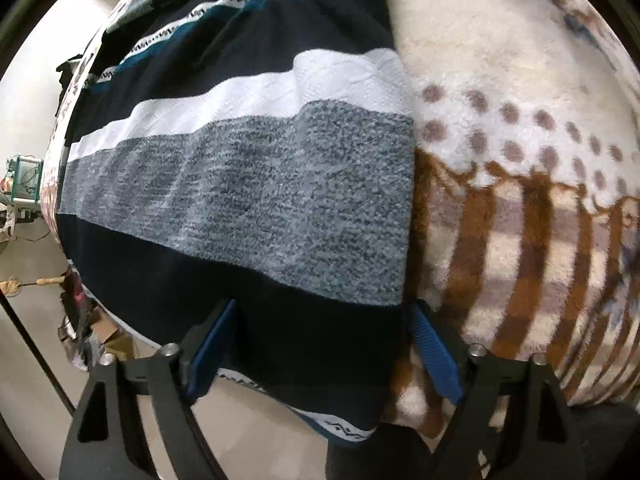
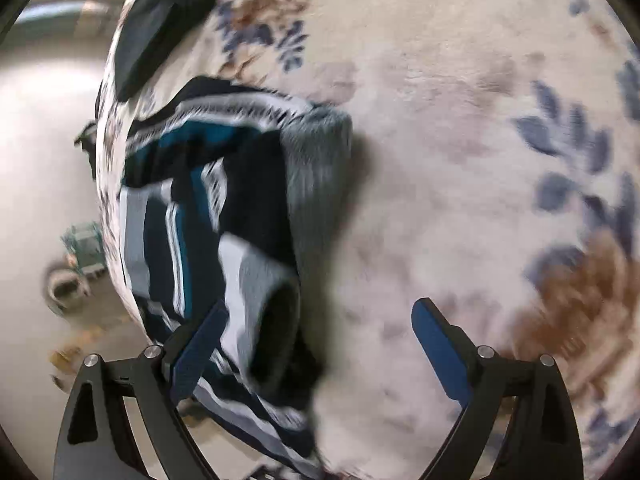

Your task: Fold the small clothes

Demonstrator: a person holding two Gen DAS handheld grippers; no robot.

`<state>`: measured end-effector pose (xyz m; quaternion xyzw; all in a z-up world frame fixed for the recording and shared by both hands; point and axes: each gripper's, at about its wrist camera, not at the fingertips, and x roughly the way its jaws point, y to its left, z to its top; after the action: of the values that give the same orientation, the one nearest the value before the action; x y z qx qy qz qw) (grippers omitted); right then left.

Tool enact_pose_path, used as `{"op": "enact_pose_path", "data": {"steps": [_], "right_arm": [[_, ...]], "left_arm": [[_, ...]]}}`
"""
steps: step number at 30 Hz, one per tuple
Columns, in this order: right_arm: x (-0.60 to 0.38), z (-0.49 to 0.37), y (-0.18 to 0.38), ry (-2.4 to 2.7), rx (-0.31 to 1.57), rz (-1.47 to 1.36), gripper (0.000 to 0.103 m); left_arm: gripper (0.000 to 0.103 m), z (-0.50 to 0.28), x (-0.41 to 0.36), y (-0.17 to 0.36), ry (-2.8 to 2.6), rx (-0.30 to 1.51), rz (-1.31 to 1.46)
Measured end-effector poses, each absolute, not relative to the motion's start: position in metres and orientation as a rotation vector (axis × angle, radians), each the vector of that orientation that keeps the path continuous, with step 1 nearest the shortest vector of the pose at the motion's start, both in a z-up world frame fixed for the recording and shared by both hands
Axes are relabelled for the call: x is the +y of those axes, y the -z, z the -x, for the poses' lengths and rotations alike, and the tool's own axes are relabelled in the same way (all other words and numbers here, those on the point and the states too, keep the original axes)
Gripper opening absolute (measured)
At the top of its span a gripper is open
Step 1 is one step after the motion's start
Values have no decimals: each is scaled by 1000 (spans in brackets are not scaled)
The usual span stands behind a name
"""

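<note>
Soft striped sweater (image 1: 240,184) is lying on the fuzzy blanket (image 1: 520,120) at the bed's edge, and I am holding my left tool (image 1: 324,344) and right tool (image 2: 320,344) open, gripping nothing, aiming for its floppy hem.

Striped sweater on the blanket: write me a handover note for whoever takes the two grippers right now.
Left gripper: jaws open, straddling the striped sweater's dark band near its edge; the pads do not look clamped.
Right gripper: open, empty, above the fleece blanket; its left finger lies at the sweater's bunched end. This view is blurred.
Things: the sweater lies along the blanket's edge, partly spread, partly bunched.
Done: no neat fold visible.
Left: grip, flatten, fold.
</note>
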<state>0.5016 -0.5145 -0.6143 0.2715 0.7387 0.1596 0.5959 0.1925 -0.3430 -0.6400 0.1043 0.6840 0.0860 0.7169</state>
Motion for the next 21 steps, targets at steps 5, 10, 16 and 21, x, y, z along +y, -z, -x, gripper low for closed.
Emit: {"op": "enact_pose_path", "data": {"steps": [5,10,16,21], "right_arm": [[-489,-512,645,-440,1787,-603,95],[-469,-510,640,-492,1772,-590,26],[-455,-512,590,-511,1689,-602,16],[-420,-524,532,-526,1668,-455,16]], "left_arm": [[18,-177,-356,625,-154,1449,-260],[6,-178,-343,605,-162,1444,-194],[5,-176,-303,565,-202,1428,-166],[5,-179,-241,512,-309,1380,-75]]}}
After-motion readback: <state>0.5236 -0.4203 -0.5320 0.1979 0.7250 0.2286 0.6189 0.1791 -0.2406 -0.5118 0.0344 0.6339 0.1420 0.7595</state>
